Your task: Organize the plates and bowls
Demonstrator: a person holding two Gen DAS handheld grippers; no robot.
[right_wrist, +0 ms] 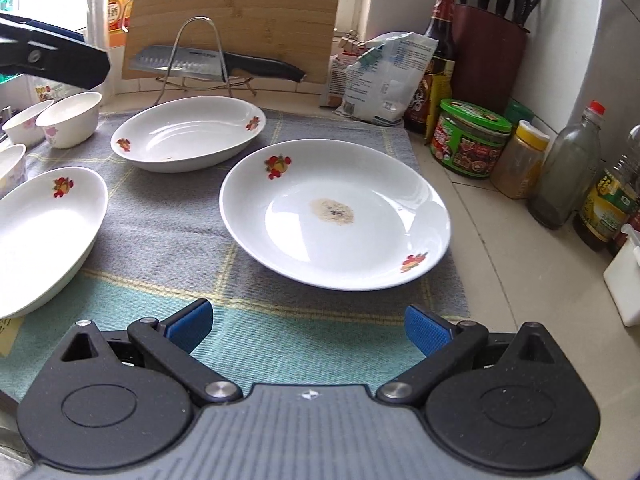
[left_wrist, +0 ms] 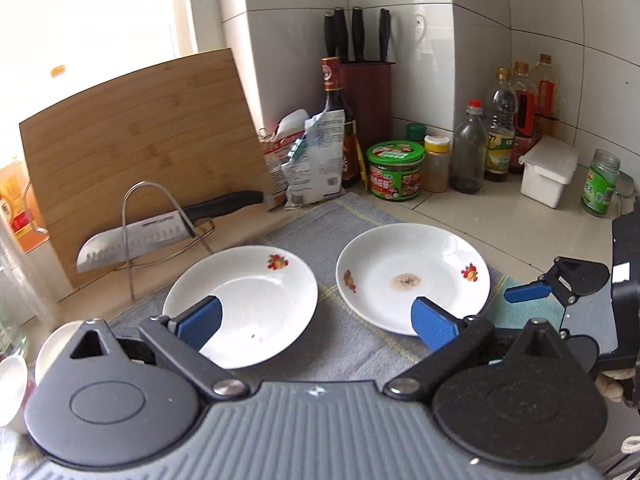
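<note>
With both pairs of fingers spread apart and holding nothing, my left gripper (left_wrist: 316, 322) and right gripper (right_wrist: 308, 330) hover over the checked cloth (right_wrist: 168, 220) on the counter (right_wrist: 516, 264). Just ahead of my right gripper lies the stained plate (right_wrist: 336, 216), a brownish spot at its centre; in the left wrist view the same plate sits ahead and to the right, its near rim behind my left gripper's right fingertip (left_wrist: 434, 326). Ahead and to the left of my left gripper lies a second plate (left_wrist: 244, 304), partly behind the left fingertip. To the left of my right gripper a third plate (right_wrist: 44, 236) rests on the cloth. Farther left stand small white bowls (right_wrist: 70, 120) with pink flowers. Beyond the plates, a knife (left_wrist: 168, 232) rests in a wire rack (left_wrist: 160, 236) before an upright cutting board (left_wrist: 140, 152). Farthest, against the tiled wall, stand food packets (left_wrist: 312, 156), a soy sauce bottle (left_wrist: 338, 120), a knife block (left_wrist: 370, 96), a green-lidded jar (left_wrist: 395, 171) and more bottles (left_wrist: 500, 128).
</note>
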